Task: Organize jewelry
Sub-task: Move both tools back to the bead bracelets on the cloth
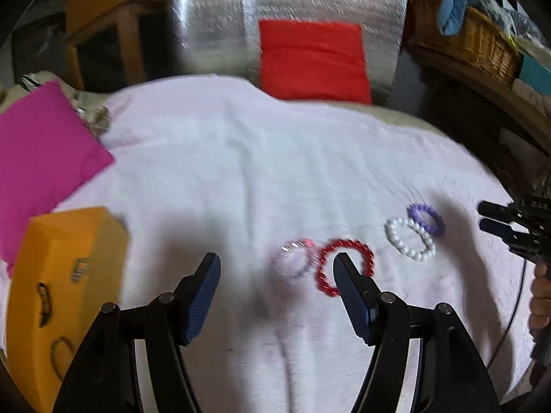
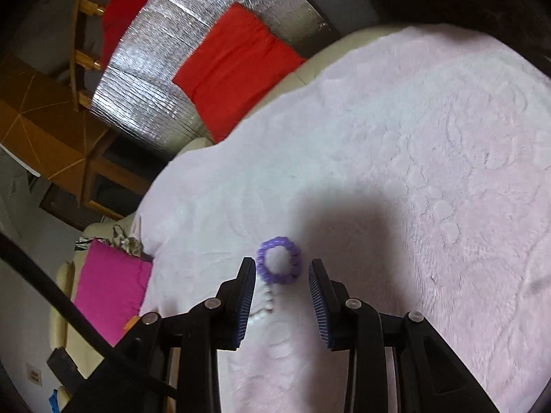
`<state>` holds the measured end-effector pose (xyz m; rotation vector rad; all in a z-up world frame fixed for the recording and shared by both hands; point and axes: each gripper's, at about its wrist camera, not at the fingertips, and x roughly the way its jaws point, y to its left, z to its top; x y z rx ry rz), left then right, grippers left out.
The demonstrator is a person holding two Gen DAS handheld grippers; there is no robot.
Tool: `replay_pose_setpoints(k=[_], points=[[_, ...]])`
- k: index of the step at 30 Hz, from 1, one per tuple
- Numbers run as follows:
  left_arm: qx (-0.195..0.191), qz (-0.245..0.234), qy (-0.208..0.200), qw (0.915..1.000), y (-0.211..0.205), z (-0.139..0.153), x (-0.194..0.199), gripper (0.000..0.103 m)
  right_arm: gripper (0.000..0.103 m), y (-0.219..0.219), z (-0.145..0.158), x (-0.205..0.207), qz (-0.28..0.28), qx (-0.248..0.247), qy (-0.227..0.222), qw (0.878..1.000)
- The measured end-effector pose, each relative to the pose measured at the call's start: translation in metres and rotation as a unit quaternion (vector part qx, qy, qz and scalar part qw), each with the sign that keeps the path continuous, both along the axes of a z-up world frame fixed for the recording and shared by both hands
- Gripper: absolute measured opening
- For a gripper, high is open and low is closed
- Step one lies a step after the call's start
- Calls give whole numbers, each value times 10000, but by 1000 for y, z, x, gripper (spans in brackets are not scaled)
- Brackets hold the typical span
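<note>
Four bead bracelets lie in a row on a pale pink fleece cloth (image 1: pixel 241 158): a clear one (image 1: pixel 285 250), a red one (image 1: pixel 323 264), a white pearl one (image 1: pixel 409 241) and a purple one (image 1: pixel 428 218). My left gripper (image 1: pixel 275 265) hangs open above the clear and red bracelets, with its right finger (image 1: pixel 347 285) over the red ring. My right gripper (image 1: pixel 489 219) comes in from the right edge. In the right wrist view, that gripper (image 2: pixel 282 261) is open with the purple bracelet (image 2: pixel 261 265) at its fingertips, untouched. Blurred white beads (image 2: pixel 268 301) lie between its fingers.
An orange box (image 1: pixel 65 292) stands at the left on the cloth, with a magenta cloth (image 1: pixel 44 158) behind it. A red cloth (image 1: pixel 313 62) leans on silver foil at the back. A wicker basket (image 1: pixel 475 41) sits on a shelf to the right. A hand (image 1: pixel 540 296) shows at the right edge.
</note>
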<state>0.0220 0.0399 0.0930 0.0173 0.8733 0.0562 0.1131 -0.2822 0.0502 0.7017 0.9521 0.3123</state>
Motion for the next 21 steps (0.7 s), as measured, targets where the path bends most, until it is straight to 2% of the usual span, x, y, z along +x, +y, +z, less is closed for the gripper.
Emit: replay_pose_setpoints(k=[5, 8, 13, 15, 16, 20, 21], points=[[214, -179, 403, 9988, -8, -20, 8, 69, 35, 12, -19, 23, 203, -376, 97, 9990], [301, -278, 565, 9976, -1, -27, 10, 69, 35, 32, -22, 36, 400, -977, 101, 9944], [210, -437, 651, 9967, 9, -35, 9, 69, 33, 63, -27, 45, 556, -2174, -155, 9744], [105, -629, 623, 9960, 8, -35, 9, 68, 23, 73, -26, 41, 624, -2628, -329, 9623], [46, -733, 602, 9955, 6, -35, 10, 68, 13, 77, -25, 40, 661, -2779, -373, 9576], [36, -915, 635, 9938, -4, -41, 12, 66, 10, 68, -22, 33, 557, -2736, -414, 9593], [44, -958, 675, 9931, -6, -45, 15, 56, 10, 64, -21, 31, 519, -2632, -392, 9626]])
